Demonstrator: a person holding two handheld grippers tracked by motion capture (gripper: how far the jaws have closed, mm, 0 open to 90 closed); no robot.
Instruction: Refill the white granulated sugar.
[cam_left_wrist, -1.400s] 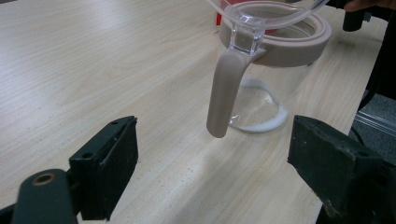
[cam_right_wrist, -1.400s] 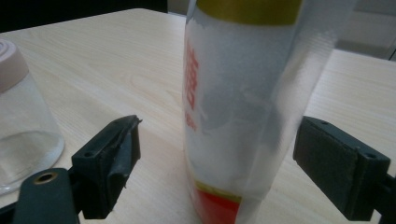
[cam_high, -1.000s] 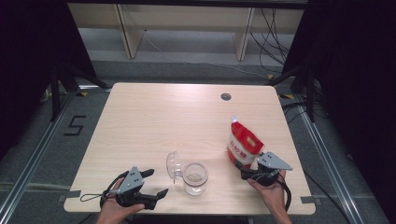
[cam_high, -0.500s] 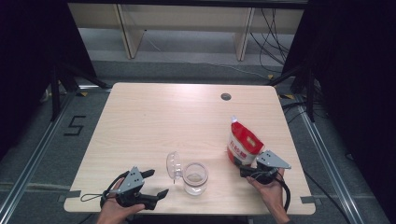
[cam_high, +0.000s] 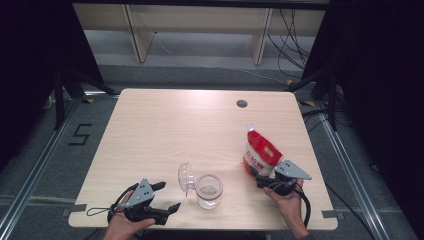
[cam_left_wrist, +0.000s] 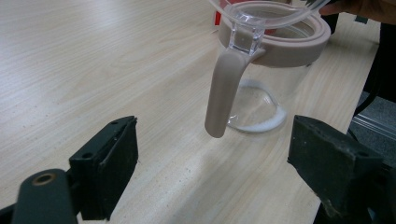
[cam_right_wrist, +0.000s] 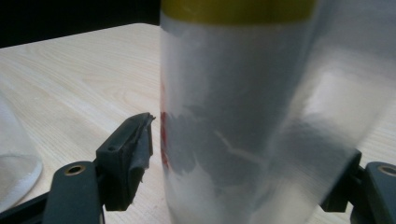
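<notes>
Pale wooden table (cam_high: 165, 135) on a grey floor, dark curtains to either side. One red-and-white pouch (cam_high: 260, 155) upright near the right edge — contents hidden, print too small to read. One clear glass jar (cam_high: 208, 190) at the front, lid (cam_high: 185, 176) swung open, thin white layer at the bottom. Right gripper (cam_high: 260, 180) straddling the pouch's base, jaws just closing, one still short of it. Left gripper (cam_high: 167, 196) wide open, empty, facing the jar.

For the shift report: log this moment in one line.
left tool: open, facing jar | right tool: astride pouch, grip unclear | jar lid: flipped open
</notes>
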